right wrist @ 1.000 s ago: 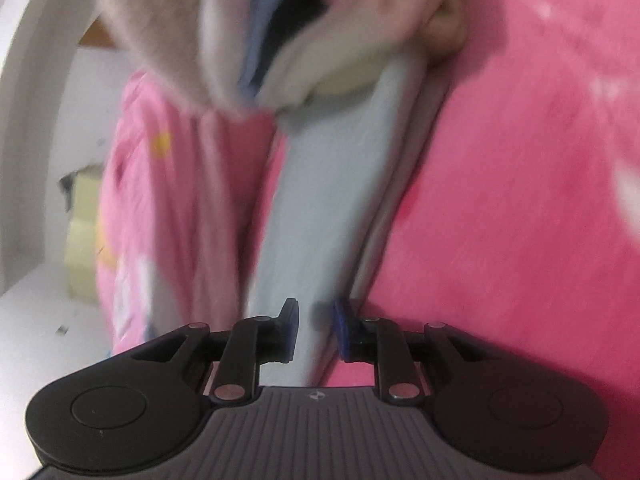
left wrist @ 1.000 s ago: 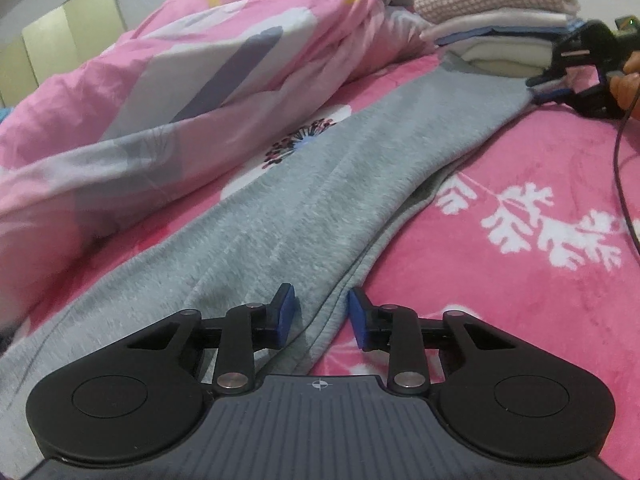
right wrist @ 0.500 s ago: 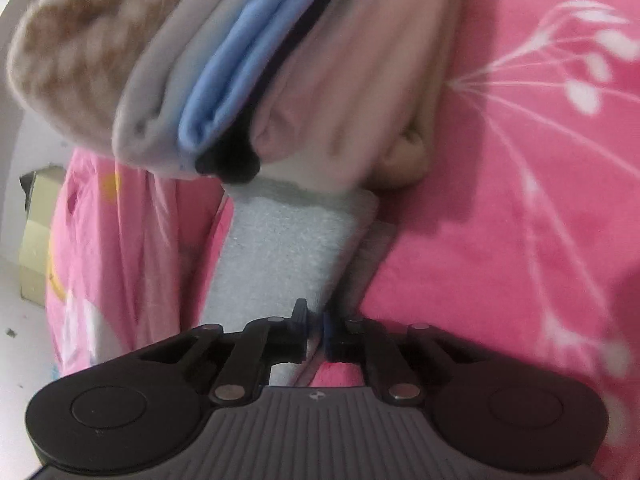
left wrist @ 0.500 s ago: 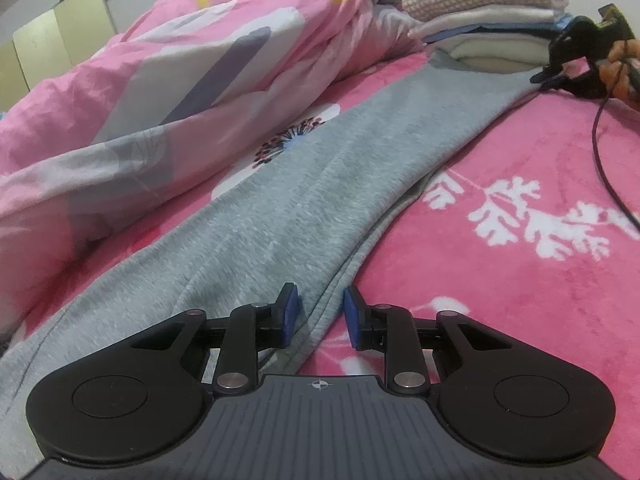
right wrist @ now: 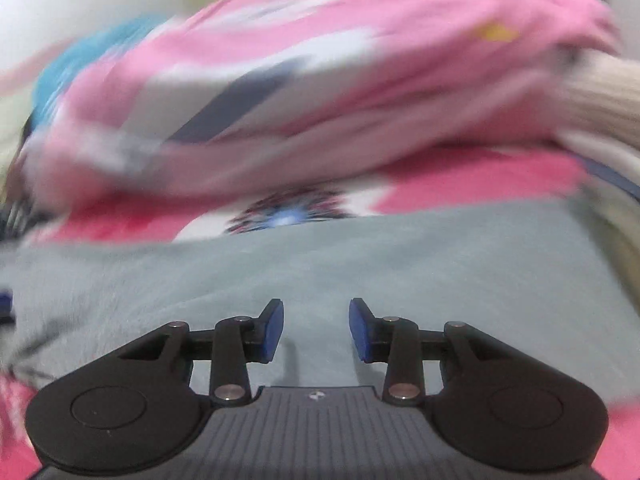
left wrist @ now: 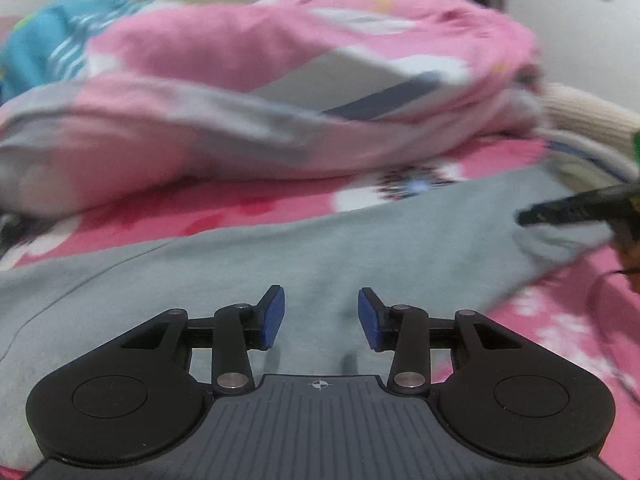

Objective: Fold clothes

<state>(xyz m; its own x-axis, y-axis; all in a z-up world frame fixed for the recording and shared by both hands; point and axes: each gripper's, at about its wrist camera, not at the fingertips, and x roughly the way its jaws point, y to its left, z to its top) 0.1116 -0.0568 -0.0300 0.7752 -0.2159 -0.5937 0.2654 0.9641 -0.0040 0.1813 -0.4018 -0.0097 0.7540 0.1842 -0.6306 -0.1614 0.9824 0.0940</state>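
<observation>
A long grey garment (left wrist: pixel 360 248) lies flat across the pink flowered bedsheet (left wrist: pixel 248 208), blurred in both views. My left gripper (left wrist: pixel 322 318) hovers low over it, its blue pads (left wrist: pixel 274 318) apart and the jaws opening, with no fold of cloth between them. My right gripper (right wrist: pixel 316 330) also hangs over the grey garment (right wrist: pixel 360 264), jaws opening, nothing pinched. In the left wrist view the right gripper (left wrist: pixel 576 208) shows as a dark finger at the right edge, just above a raised grey corner (left wrist: pixel 560 240).
A heaped pink quilt (left wrist: pixel 280 92) fills the back, also the quilt (right wrist: pixel 320 80). A stack of folded clothes (left wrist: pixel 592 120) sits at the far right, close to the garment's end. Teal cloth (left wrist: pixel 36 52) lies far left. A thin cable (left wrist: pixel 600 292) loops over the sheet at right.
Both grippers rolled and swung to face the quilt. Each had the garment's edge between its pads; now both sets of jaws stand wider over flat cloth. The right gripper left the folded stack.
</observation>
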